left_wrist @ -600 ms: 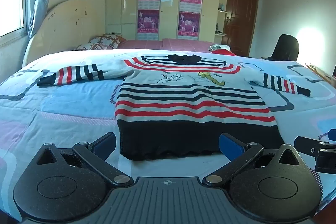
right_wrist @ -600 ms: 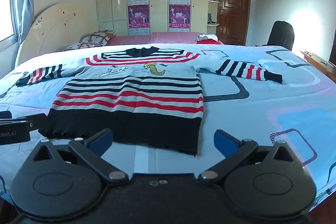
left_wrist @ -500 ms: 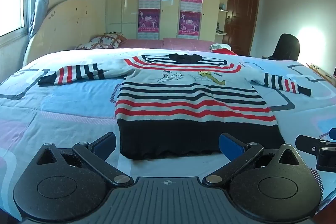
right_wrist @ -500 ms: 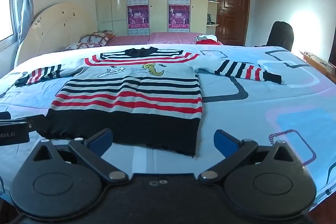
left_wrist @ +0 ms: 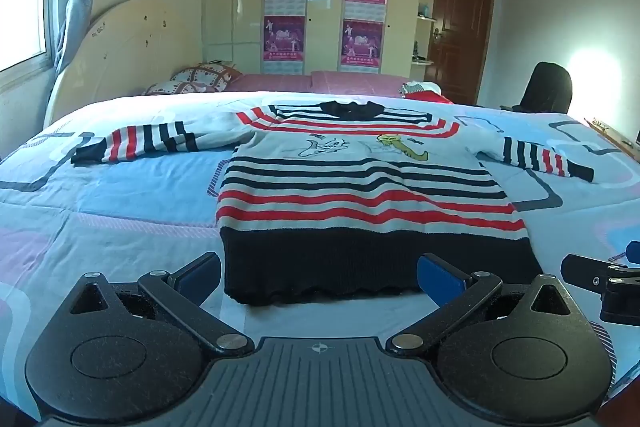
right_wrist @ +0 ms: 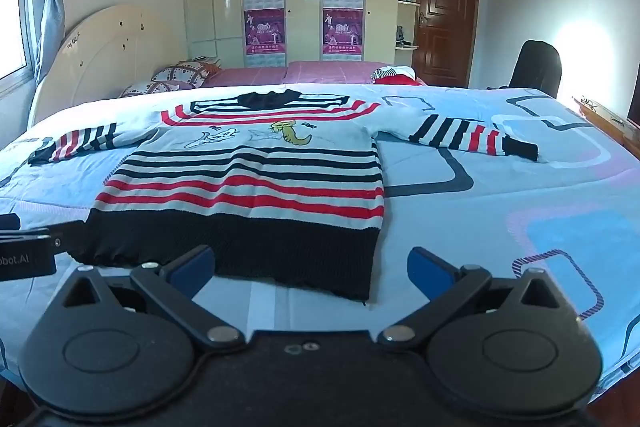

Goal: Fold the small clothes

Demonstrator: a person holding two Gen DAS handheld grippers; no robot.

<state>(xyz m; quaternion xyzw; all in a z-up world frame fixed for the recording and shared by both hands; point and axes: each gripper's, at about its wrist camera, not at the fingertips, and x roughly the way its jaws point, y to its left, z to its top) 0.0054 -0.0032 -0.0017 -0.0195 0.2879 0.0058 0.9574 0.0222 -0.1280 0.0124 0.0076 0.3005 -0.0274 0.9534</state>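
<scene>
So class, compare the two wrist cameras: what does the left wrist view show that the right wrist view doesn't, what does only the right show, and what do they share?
Only the left wrist view: the left gripper open in the foreground, the right gripper's tip at its right edge.

Only the right wrist view: the right gripper open in the foreground, the left gripper's body at its left edge.

Both: the striped sweater flat on the bed, sleeves spread; the wardrobe posters, the door.

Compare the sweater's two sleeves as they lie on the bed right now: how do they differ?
The left sleeve runs nearly straight out from the sweater, while the right sleeve angles down toward the near edge of the bed. The left sleeve's cuff lies on plain blue sheet; the right sleeve's cuff rests on a white and grey square pattern. Both lie flat, unfolded, with the same red, black and white stripes and a dark cuff.
</scene>
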